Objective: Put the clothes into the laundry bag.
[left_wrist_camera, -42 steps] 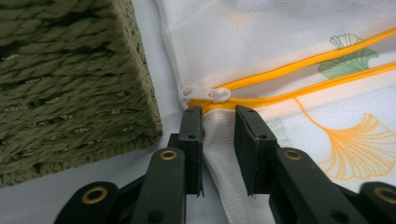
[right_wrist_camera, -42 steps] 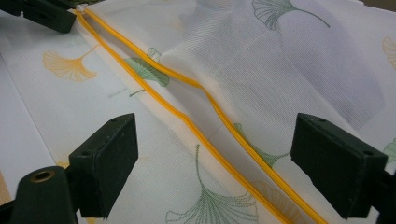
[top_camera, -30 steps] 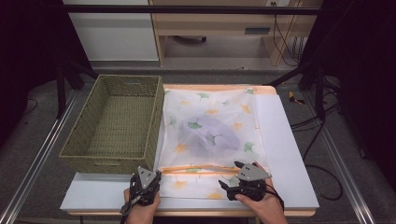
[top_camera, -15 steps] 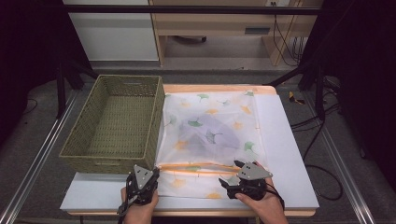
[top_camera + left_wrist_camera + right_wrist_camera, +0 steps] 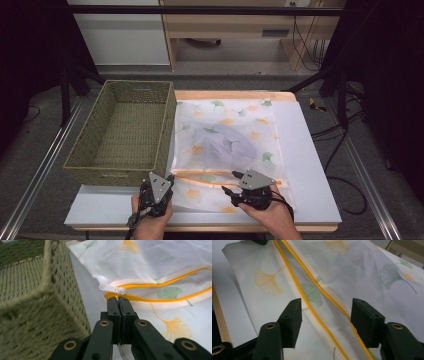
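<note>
While my right tool (image 5: 231,190) has just been closing its jaws, they are not yet on anything: in the right gripper view the two pads stand apart over the mesh laundry bag (image 5: 227,145) with both orange zipper tapes (image 5: 317,302) running between them, untouched, so that tool counts as released for now. My left tool (image 5: 119,302) is clenched on the bag's near left corner, just below the white zipper pull (image 5: 112,288), and compared with a second ago that corner looks slightly lifted off the counter (image 5: 310,165). I read this as setting up to work the zipper: the left hand anchors the end, the right comes in to pinch the fabric beside the open slit. The bag lies flat across the middle of the counter, its near edge close to the front edge, with a greyish garment (image 5: 225,142) showing faintly through the mesh. A woven green basket (image 5: 125,130) sits along the left edge, its wall touching or nearly touching the bag's left side and close beside my left tool, so there is little room to swing that way. Nothing else crowds the right side.
</note>
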Demonstrator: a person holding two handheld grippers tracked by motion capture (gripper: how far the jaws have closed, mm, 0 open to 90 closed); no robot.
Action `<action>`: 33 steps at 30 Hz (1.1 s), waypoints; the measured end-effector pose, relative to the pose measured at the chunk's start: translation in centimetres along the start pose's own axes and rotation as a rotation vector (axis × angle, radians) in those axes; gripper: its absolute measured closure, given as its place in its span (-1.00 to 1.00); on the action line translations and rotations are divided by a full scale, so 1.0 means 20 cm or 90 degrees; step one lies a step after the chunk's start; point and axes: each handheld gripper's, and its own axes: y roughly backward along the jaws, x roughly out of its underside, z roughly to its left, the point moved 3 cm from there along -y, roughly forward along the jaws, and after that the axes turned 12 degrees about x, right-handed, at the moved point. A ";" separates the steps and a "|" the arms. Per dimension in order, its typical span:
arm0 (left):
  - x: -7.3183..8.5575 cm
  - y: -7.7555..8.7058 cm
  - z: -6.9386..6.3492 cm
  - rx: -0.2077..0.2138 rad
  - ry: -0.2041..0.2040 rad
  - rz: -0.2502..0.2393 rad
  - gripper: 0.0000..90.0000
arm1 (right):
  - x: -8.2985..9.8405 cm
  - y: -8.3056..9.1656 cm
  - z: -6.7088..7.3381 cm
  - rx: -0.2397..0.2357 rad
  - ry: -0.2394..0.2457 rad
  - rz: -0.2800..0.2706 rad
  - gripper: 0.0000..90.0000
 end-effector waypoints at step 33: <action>0.04 -0.17 -0.12 0.128 -0.034 0.030 0.97 | -0.40 -0.40 0.18 -0.174 0.019 0.099 0.76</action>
